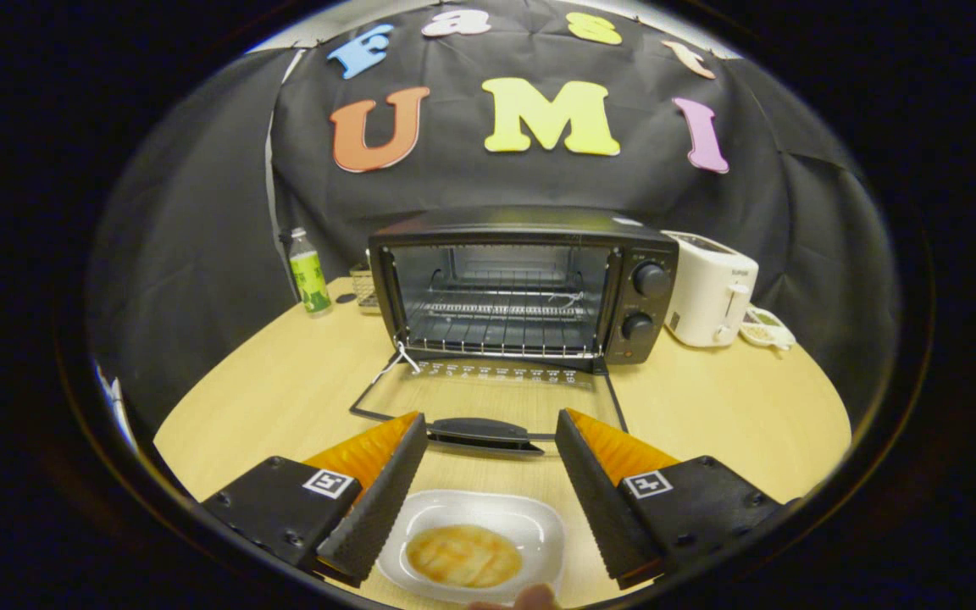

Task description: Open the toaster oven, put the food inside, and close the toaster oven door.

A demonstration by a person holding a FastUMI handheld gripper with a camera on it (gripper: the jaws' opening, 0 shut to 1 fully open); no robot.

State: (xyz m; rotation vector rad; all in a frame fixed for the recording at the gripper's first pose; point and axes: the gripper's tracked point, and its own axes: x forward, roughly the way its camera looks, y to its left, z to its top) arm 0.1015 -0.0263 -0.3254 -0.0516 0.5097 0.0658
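A black toaster oven stands on the wooden table with its glass door folded down flat toward me, handle nearest. Wire racks show inside the lit cavity. My gripper is open, its fingertips spread to either side of the door handle. Below and between the fingers sits a white rectangular dish holding a flat golden piece of food. The fingers are apart from the dish. A fingertip of a person touches the dish's near rim.
A green-labelled bottle stands left of the oven with a small wire rack beside it. A white toaster and a small white dish sit to the oven's right. The round wooden table extends on both sides.
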